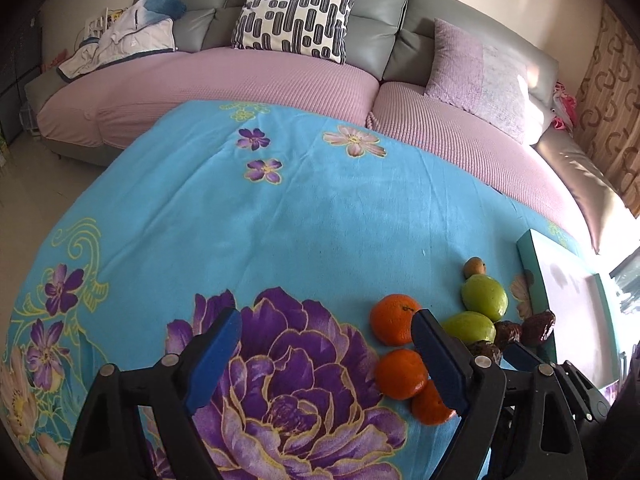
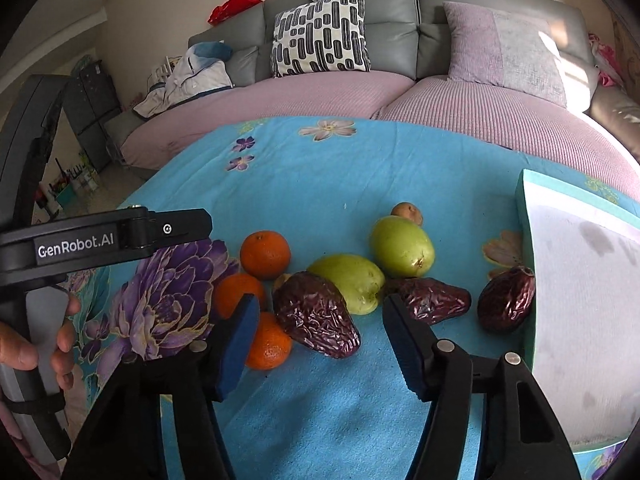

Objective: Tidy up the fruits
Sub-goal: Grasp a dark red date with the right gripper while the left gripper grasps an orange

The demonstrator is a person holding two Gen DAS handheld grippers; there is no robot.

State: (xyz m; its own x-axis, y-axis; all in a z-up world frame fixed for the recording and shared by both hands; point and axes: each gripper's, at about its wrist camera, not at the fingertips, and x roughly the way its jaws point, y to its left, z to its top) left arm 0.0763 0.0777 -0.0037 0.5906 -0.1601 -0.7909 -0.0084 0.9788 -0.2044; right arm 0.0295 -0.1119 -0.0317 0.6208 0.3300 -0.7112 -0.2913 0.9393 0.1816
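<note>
- Fruits: three oranges (image 2: 265,254), two green ones (image 2: 402,246), three wrinkled dark ones, all loose on the blue cloth (image 2: 320,172), heaped toward its right edge beside the box (image 2: 580,280).
- Nearest dark fruit (image 2: 316,316) lies just ahead of the right gripper (image 2: 320,344), long axis skewed across the gap.
- Right jaws wide open, empty.
- Left gripper (image 1: 326,364) also open, empty, left of the heap; right is nearer.

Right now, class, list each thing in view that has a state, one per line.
Left hand-held gripper: open, empty.
Right hand-held gripper: open, empty.
Oranges: loose on the cloth, clustered.
Green fruits: loose, side by side.
Dates: loose, ungrasped.
Box: holds no fruit.
</note>
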